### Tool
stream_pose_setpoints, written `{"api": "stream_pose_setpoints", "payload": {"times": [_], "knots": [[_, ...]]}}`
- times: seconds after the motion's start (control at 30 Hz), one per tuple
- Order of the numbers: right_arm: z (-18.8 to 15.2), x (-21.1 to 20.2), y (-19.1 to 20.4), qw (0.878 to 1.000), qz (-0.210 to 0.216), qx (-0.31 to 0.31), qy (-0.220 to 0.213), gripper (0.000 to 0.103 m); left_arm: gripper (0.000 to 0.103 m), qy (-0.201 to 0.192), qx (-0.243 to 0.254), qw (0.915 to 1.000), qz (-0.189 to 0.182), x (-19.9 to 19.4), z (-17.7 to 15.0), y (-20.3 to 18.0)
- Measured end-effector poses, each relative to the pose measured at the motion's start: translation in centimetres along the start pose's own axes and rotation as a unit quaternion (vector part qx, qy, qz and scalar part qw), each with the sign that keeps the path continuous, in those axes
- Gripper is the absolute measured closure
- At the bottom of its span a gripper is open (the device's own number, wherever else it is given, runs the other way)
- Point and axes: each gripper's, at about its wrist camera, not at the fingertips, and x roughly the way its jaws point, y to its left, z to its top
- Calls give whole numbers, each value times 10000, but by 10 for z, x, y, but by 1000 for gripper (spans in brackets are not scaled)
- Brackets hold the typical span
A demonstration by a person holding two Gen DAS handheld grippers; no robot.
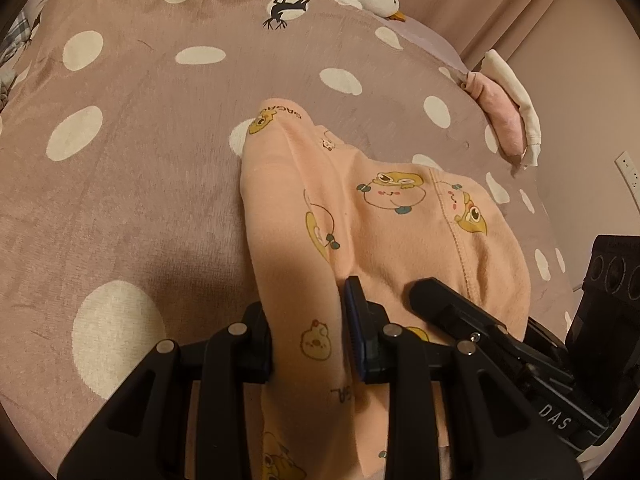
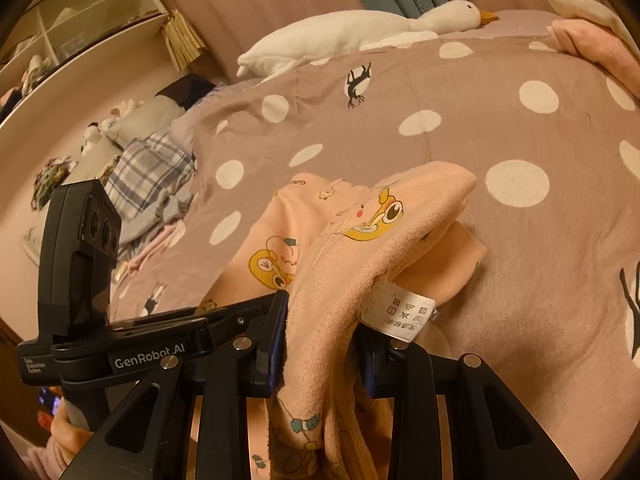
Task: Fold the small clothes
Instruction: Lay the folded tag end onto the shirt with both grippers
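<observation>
Each tool, left point(image 1: 310, 322) and right point(image 2: 322, 344), is clamped on a near edge of the peach garment point(image 1: 384, 224), the two close side by side, so I judge a fold is being carried forward. The garment's far part rests on the bed point(image 1: 132, 128) ahead. Open bedspread lies ahead and left; the pink pile point(image 1: 506, 120) sits far right.

Left gripper point(image 1: 310, 334) clamped on cloth; right gripper point(image 2: 322, 344) likewise, side by side.
</observation>
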Motion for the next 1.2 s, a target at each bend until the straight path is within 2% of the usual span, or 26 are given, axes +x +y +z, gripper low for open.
{"api": "stream_pose_setpoints", "payload": {"times": [0.3,0.67,0.87,0.93,1.0,1.2], "knots": [[-2,6,-25,9977,212,610,191,71,74,56,24,9998,183,8,-1,5],[-7,5,-36,9950,179,936,307,71,67,47,44,9996,282,10,-3,7],[-10,7,-45,9923,157,1179,355,71,60,36,67,9993,355,9,-5,9],[-11,6,-47,9916,163,1234,353,70,52,27,118,9989,449,9,-7,9],[-13,6,-49,9907,147,1306,345,68,50,10,156,9986,514,8,-8,11],[-13,5,-50,9902,98,1357,317,68,47,5,179,9982,566,4,-12,13]]}}
